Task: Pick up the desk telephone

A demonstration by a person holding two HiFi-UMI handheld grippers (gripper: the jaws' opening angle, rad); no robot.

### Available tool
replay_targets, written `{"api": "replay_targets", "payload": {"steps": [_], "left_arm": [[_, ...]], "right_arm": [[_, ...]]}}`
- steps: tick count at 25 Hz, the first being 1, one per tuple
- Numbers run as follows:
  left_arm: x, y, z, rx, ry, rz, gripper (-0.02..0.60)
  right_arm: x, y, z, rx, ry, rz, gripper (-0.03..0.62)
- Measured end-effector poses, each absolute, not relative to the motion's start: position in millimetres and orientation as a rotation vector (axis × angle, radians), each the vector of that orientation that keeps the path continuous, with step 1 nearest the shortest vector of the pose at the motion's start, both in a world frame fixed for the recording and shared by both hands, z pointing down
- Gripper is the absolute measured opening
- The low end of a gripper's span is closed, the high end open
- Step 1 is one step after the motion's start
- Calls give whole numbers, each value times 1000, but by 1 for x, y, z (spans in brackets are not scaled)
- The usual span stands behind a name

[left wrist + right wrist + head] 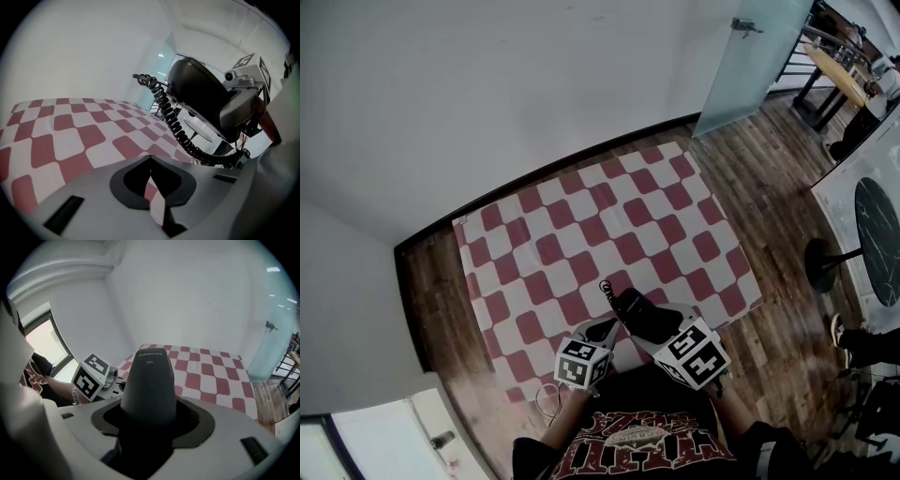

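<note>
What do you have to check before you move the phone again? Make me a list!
1. Right gripper shut on the desk telephone: ok.
2. Telephone off the checkered cloth: ok; the left gripper view shows it hanging above the cloth.
3. Coiled cord free of snags: cannot tell; its lower end runs out of sight.
4. Left gripper empty: ok; its jaws are together with nothing between them.
5. The two grippers not bumping each other: cannot tell; the head view shows them very close.
</note>
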State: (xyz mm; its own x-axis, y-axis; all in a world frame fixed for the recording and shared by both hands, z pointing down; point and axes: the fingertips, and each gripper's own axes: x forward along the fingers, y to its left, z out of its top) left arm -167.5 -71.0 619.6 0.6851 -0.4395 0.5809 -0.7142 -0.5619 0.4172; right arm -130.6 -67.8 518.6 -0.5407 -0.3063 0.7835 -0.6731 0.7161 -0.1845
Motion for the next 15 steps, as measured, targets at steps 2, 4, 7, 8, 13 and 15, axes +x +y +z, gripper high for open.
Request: {"api": "replay_targets", "payload": {"steps": [2, 4, 7, 8, 13, 15], "left_arm": [[-167, -70, 620, 2248, -878, 554, 2], [-167, -69, 622, 2245, -871, 565, 2], [-167, -67, 626, 2243, -861, 580, 2], [-166, -66, 627, 2244, -858, 584, 2], [-164, -66, 627, 2245, -845, 586, 2], [-164, -65, 627, 2245, -841, 591, 2]], "right_arm": [[-133, -66, 514, 726, -2157, 608, 282], [-135, -65, 510, 716, -2161, 598, 282], [-137, -62, 502, 696, -2169, 583, 282], [-138, -61, 499, 691, -2173, 578, 282], [-141, -57, 486, 663, -2187, 568, 282], [-142, -57, 482, 659, -2193, 560, 282]]}}
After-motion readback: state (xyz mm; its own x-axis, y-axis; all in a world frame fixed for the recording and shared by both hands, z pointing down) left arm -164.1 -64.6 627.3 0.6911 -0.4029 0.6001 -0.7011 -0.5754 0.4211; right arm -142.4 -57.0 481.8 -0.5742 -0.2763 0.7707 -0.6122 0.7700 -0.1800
